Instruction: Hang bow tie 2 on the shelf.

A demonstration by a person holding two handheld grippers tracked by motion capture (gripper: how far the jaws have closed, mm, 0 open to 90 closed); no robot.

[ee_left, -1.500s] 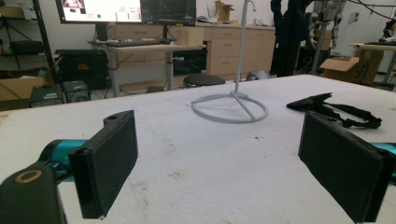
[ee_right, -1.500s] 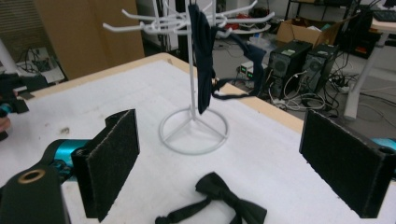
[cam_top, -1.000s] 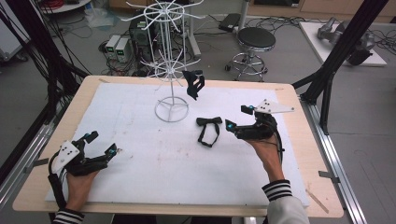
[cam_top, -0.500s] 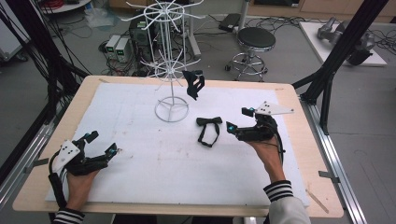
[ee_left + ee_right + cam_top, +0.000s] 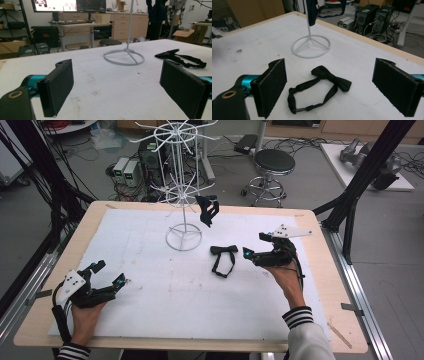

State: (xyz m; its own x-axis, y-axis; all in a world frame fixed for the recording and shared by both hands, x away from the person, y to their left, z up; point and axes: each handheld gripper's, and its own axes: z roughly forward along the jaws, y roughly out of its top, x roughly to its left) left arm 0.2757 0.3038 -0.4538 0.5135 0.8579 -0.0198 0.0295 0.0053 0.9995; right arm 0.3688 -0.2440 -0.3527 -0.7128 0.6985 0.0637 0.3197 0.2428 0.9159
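A black bow tie (image 5: 223, 258) (image 5: 322, 87) with its strap looped lies flat on the white mat, right of centre. My right gripper (image 5: 254, 247) (image 5: 329, 91) is open just to its right, jaws wide apart with the tie lying ahead between them, untouched. A second black bow tie (image 5: 206, 209) (image 5: 311, 10) hangs from the white wire display stand (image 5: 183, 190) (image 5: 125, 56) (image 5: 310, 46) at the back middle. Near the front left corner my left gripper (image 5: 111, 276) (image 5: 117, 90) rests open with nothing between its jaws; the flat bow tie (image 5: 182, 58) shows far right in its view.
The table (image 5: 320, 265) is a wooden top covered by a white mat. Black frame posts (image 5: 360, 180) rise at the right and left sides. A stool (image 5: 274, 162), computers and cables stand on the floor beyond the far edge.
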